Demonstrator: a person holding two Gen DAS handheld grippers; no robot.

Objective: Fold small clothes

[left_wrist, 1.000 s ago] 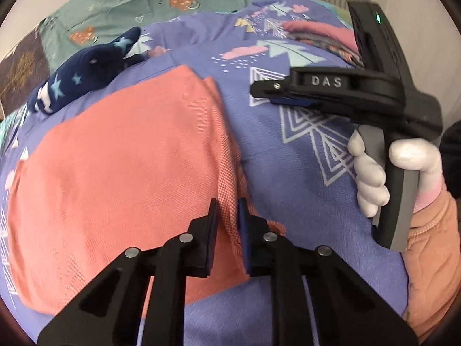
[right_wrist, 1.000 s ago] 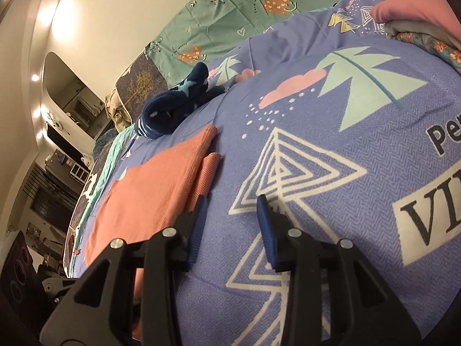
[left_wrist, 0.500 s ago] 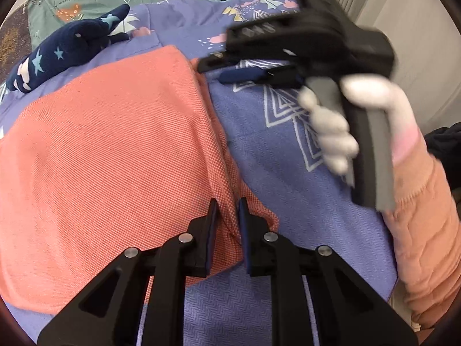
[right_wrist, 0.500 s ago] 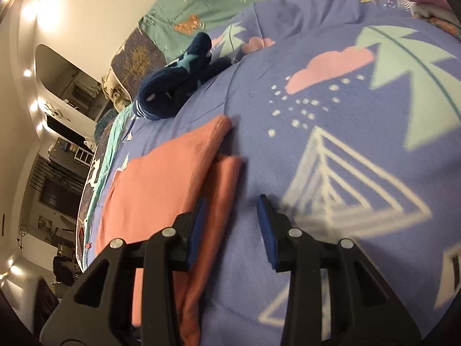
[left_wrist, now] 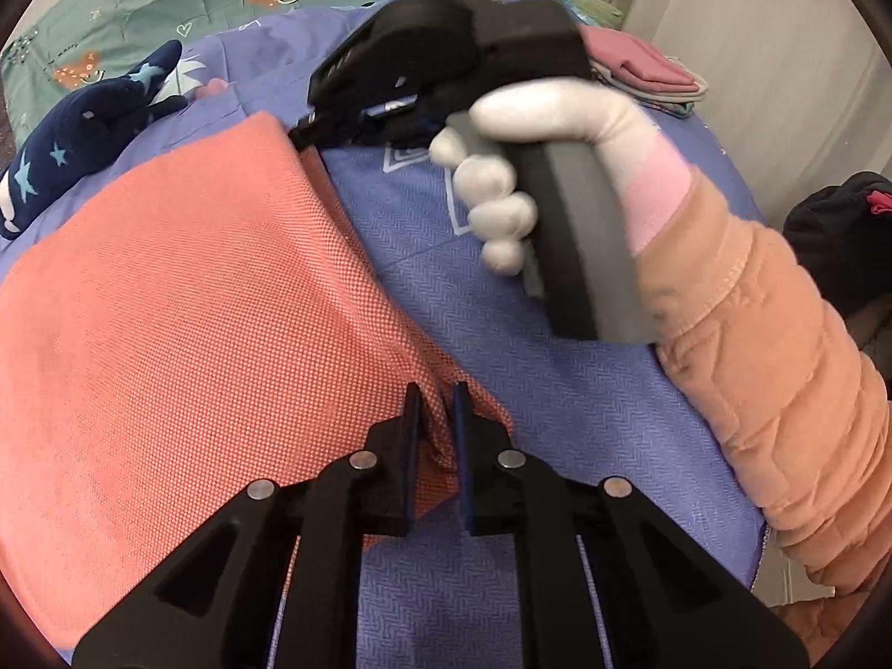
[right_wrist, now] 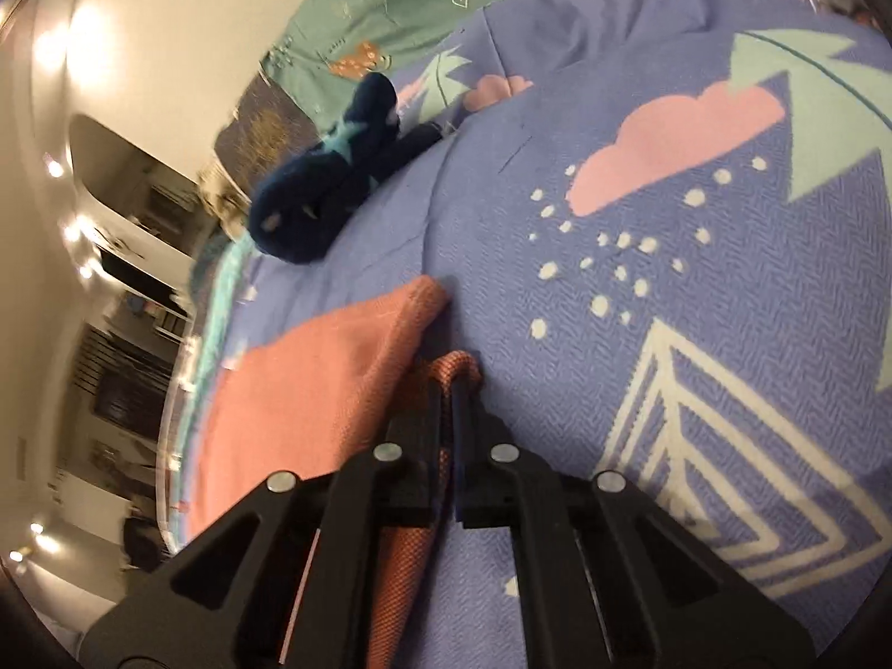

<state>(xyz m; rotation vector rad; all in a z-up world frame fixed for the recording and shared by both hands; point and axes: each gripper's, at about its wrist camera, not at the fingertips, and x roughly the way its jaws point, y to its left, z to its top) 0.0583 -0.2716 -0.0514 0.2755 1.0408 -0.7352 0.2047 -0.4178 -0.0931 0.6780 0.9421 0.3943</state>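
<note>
Both tongs pinch coral garment (left_wrist: 184, 306) edge: left tongs (left_wrist: 436, 412) near corner, right tongs (right_wrist: 450, 390) far corner.

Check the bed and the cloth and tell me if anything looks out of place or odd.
Nothing stands out. The orange cloth lies flat on the purple bedspread, each gripper pinching its right edge: left gripper near, right gripper far. A navy plush toy rests beyond it.

Bedding and a toy
A navy star-patterned plush (left_wrist: 83, 128) lies on the purple printed bedspread (right_wrist: 697, 234), beside a green patterned sheet (left_wrist: 167, 5).
</note>
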